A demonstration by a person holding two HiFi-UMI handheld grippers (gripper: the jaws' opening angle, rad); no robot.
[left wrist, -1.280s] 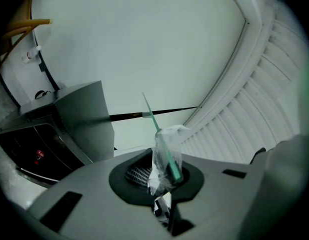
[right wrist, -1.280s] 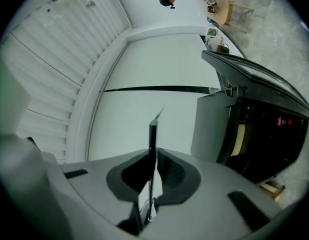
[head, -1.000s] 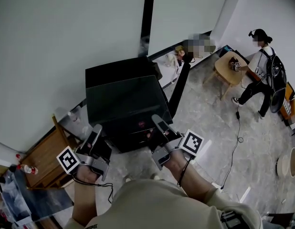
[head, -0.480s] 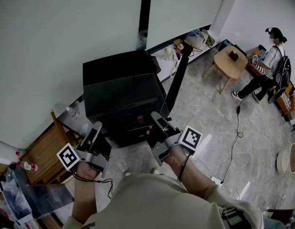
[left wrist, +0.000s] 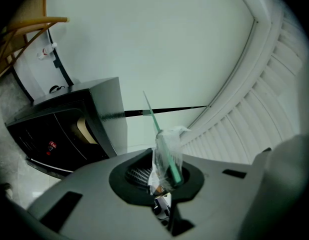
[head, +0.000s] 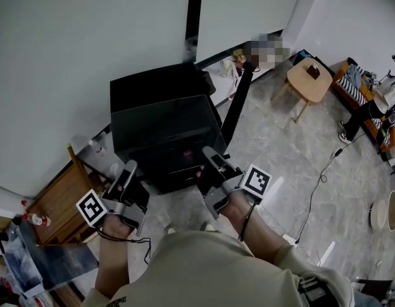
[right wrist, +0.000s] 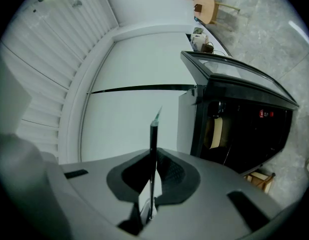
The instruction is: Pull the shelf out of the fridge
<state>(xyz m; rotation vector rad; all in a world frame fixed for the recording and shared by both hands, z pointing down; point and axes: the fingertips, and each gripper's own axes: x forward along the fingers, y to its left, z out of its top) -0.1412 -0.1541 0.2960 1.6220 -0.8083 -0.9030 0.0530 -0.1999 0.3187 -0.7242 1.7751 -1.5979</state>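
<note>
While clamping glass shelf (head: 162,130) at near edge with closed jaws of left gripper (head: 130,169) and right gripper (head: 208,153), seems pulled clear of fridge (head: 153,85); remaining: set down.

No real text, brand or number can be read anywhere, tbh. Only black-and-white square marker patterns are shown on the left gripper's white cube (head: 91,208) and the right gripper's white cube (head: 256,181). A tiny red mark (head: 188,153) is seen on the black boxy fridge (head: 153,91), way too small to be read.
</note>
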